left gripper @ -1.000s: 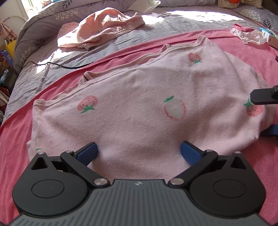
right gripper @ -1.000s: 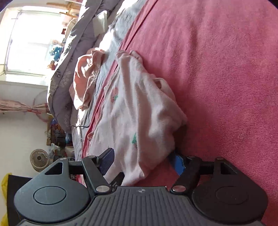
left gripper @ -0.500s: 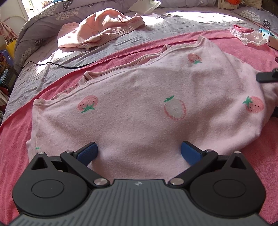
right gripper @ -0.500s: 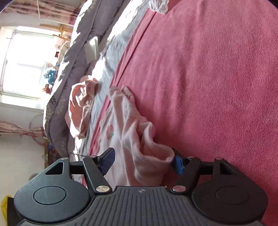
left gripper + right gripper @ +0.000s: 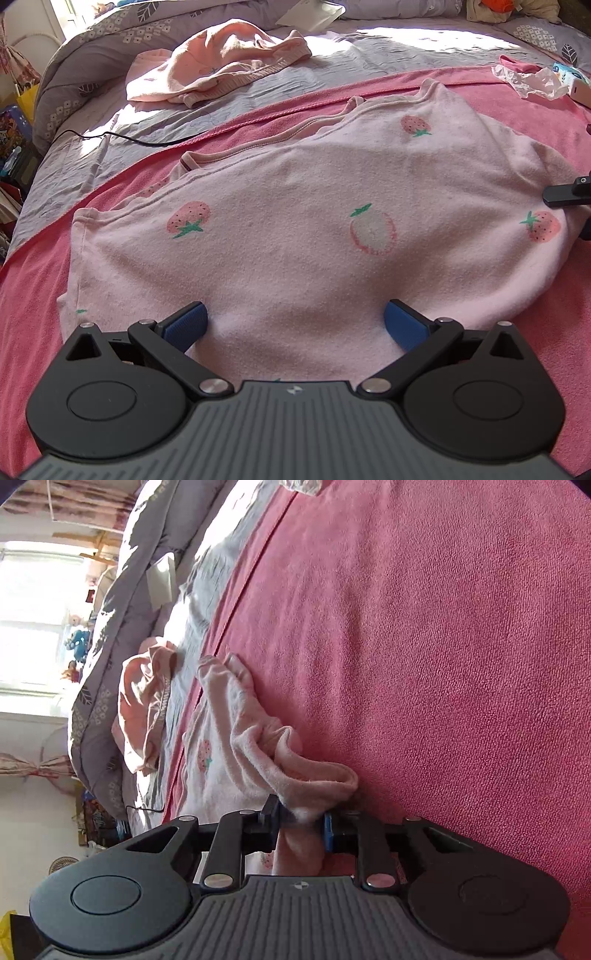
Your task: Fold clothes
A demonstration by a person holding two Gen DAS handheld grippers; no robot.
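Right tongs (image 5: pixel 301 821) now clenched on bunched side edge of pale pink strawberry-print fleece top (image 5: pixel 295 229), spread on pink terry blanket (image 5: pixel 443 627) over bed. Left tongs (image 5: pixel 295 321) released, straddling hem. Risk: thick bunch slips free, fold skews.

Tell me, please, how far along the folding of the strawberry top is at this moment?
Early. Done: the strawberry top lies spread on the pink blanket. In hand: the right gripper has its jaws shut on a bunched edge, while the left gripper is open over the near hem. Left: no fold shows yet, and the peach garment lies crumpled beyond.
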